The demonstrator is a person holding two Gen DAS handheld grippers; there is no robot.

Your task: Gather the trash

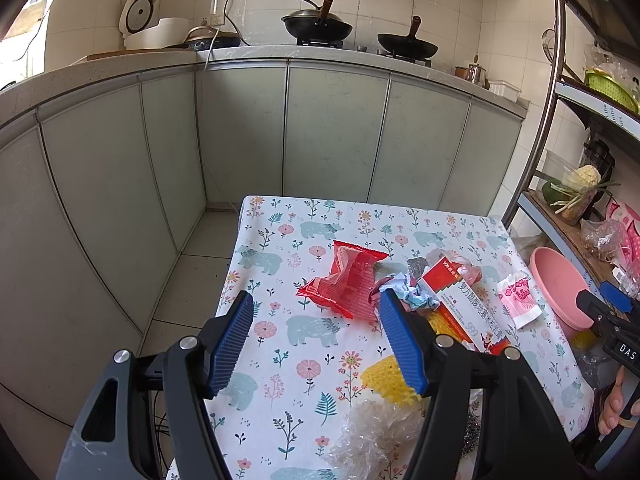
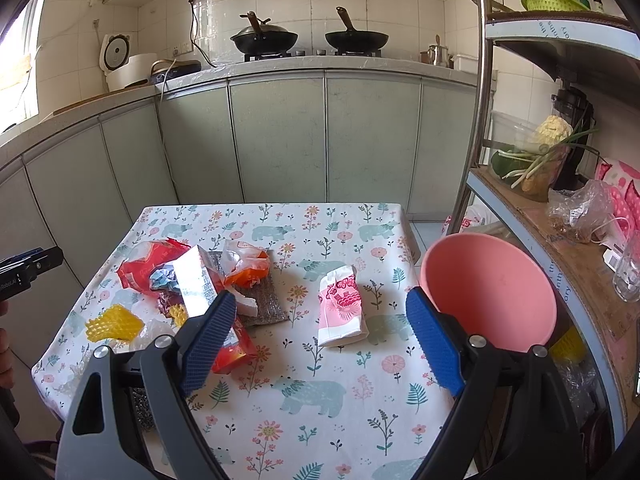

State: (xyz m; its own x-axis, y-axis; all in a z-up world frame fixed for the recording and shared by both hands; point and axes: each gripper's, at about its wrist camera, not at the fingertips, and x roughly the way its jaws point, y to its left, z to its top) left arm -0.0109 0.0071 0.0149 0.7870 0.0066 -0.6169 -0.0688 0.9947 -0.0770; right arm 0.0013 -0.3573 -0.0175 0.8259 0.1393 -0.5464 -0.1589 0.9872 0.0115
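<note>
i am holding my left gripper point(image 1: 316, 340) above the near-left part of the table point(image 1: 280, 420), its blue pads spread wide and nothing between them touching either pad. i am holding my right gripper point(image 2: 320, 340) over the right half of the same table, jaws likewise spread and gripping nothing. the trash is lying in a loose heap on the flowered, bear-print cloth: a crumpled red wrapper point(image 1: 348, 280) is sitting just beyond my left pads, and a wad of blue-and-white paper point(image 1: 408, 292) is touching its right edge. a long red-and-white box point(image 1: 460, 300) is lying tilted across the heap, resting partly on a grey glittery pouch point(image 2: 262, 300). an orange-and-clear wrapper point(image 2: 248, 264) is sitting on top of that pouch. a yellow foam net point(image 2: 114, 324) is lying near the table's left edge in the right wrist view, with crinkled clear plastic point(image 1: 372, 436) just beside it, closer to me. a pink-and-white packet point(image 2: 342, 308) is lying apart from the heap, between my right pads in the right wrist view but well below them on the cloth. a pink basin point(image 2: 492, 292) is standing tilted beside the table's right edge, against a metal shelf rack point(image 2: 480, 100); whether it is touching the table i cannot tell. at the back, two black woks point(image 2: 312, 38) are sitting on the stove along the counter.
</note>
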